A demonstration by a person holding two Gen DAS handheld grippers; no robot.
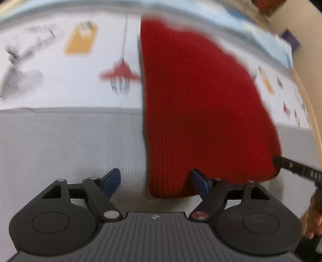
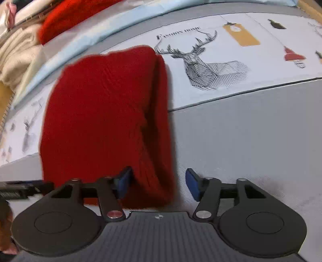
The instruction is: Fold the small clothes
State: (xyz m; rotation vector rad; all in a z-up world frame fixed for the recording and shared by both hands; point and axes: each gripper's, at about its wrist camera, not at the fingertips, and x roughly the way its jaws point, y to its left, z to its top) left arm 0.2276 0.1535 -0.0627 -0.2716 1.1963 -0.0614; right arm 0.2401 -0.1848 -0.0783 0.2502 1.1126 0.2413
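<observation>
A folded red knit garment lies flat on the bed cover. My left gripper is open just above the garment's near left corner, with the left edge of the knit between its blue pads and neither pad pressing. My right gripper is open at the near right corner; its left pad is over the knit, and its right pad stands clear over the grey cover. A black part of the other gripper shows at the frame edge in each view.
The cover has a grey band near me and a white printed panel with a deer beyond it. At the back left lie another red knit, a cream cloth and light blue fabric. A person's hand shows at the right edge.
</observation>
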